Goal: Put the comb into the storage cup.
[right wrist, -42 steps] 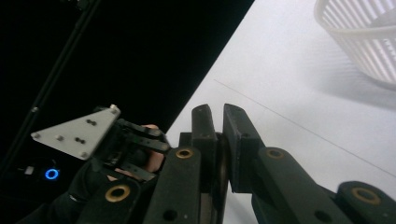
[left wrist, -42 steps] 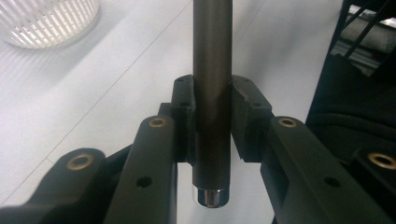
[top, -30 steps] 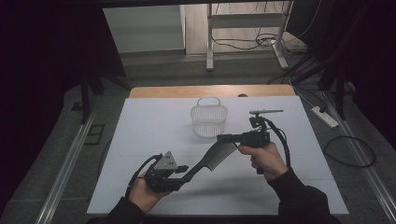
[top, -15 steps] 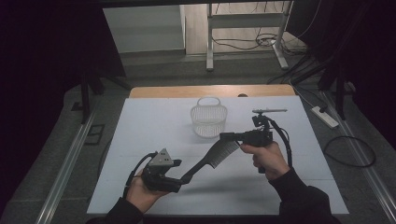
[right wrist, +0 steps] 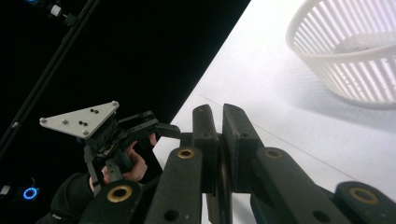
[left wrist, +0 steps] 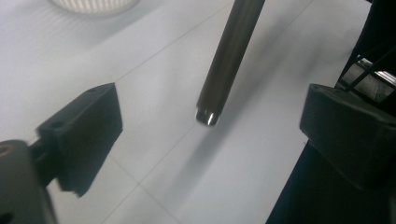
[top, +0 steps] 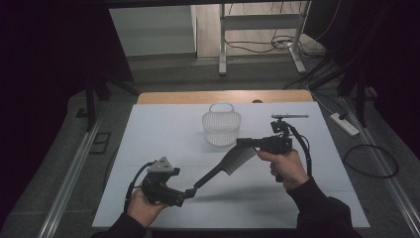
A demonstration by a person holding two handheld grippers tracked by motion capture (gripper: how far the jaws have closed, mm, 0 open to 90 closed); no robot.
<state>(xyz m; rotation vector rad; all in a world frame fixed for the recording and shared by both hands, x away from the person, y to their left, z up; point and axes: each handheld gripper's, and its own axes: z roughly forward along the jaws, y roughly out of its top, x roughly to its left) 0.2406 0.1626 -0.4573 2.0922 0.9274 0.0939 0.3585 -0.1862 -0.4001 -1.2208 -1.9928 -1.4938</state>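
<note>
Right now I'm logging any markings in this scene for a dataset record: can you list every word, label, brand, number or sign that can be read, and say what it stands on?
None can be read.
Long black plastic comb: no print visible.
White slotted plastic basket: plain, no label.
Left hand-held gripper, with grey three-cornered plate: only screw heads.
Right hand-held gripper: no lettering visible.
White table top: blank.
</note>
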